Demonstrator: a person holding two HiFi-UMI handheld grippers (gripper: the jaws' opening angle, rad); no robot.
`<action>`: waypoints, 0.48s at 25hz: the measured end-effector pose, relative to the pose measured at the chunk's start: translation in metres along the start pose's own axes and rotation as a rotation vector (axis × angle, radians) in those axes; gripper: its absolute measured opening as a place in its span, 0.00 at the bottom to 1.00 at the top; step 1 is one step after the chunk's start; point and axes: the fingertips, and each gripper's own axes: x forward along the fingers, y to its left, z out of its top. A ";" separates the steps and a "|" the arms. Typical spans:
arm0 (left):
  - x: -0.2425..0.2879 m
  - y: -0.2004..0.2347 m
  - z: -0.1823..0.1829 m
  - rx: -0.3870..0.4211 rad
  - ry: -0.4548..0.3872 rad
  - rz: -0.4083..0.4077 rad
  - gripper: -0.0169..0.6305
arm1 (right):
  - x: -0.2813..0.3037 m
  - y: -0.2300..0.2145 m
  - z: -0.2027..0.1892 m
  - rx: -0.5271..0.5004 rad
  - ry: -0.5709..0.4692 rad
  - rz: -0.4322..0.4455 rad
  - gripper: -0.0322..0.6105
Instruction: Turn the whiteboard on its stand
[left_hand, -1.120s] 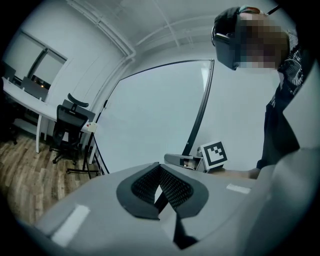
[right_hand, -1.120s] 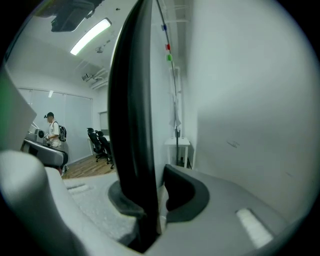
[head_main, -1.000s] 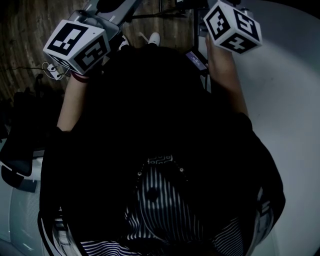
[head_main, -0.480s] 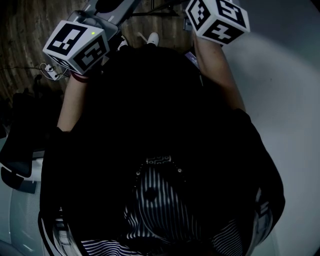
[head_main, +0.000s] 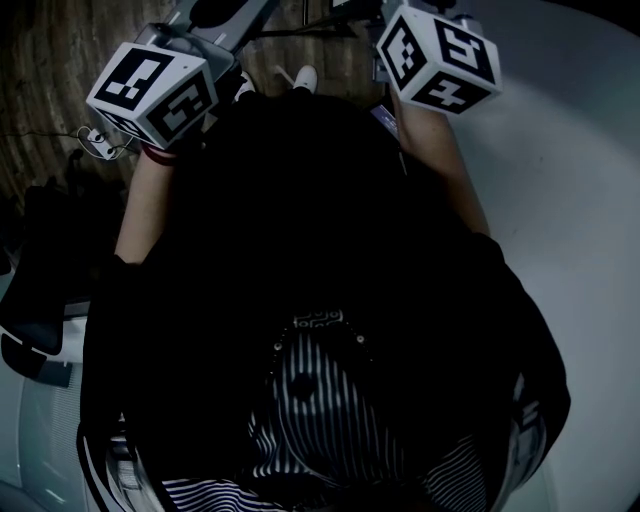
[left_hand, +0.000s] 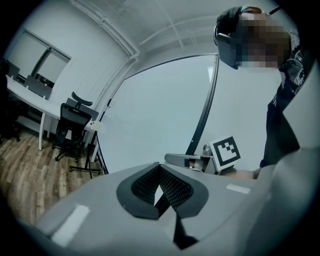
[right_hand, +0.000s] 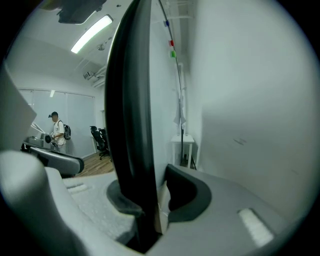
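In the right gripper view the whiteboard's black frame edge (right_hand: 127, 100) runs upright between my right gripper's (right_hand: 155, 200) jaws. It lies against the left pad, with a thin gap to the right pad (right_hand: 187, 192). These jaws have just been opening, with the frame still between them. The white board face (right_hand: 250, 100) fills the right side. In the left gripper view my left gripper (left_hand: 160, 167) is shut on nothing, its tips meeting in front of the board (left_hand: 155, 120) and its curved black frame (left_hand: 206, 107). The head view shows both marker cubes, left (head_main: 155, 90) and right (head_main: 438, 58).
A black office chair (left_hand: 70, 125) and a white desk (left_hand: 30, 95) stand on the wooden floor at left, beside a thin black stand (left_hand: 92, 165). A person with a backpack (right_hand: 57, 131) stands far off. A small white table (right_hand: 182, 145) is behind the board.
In the head view the right marker cube has shifted left, towards the middle. The left cube has stayed where it was.
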 end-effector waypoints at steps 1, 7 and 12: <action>0.001 0.000 0.001 0.000 0.000 -0.004 0.01 | -0.005 0.001 -0.002 -0.003 0.002 0.000 0.20; 0.001 -0.001 0.013 0.001 -0.003 -0.024 0.01 | -0.020 0.010 0.001 -0.021 0.006 0.015 0.21; 0.009 -0.013 0.002 0.008 0.012 -0.051 0.01 | -0.024 -0.008 -0.006 -0.026 0.017 0.034 0.21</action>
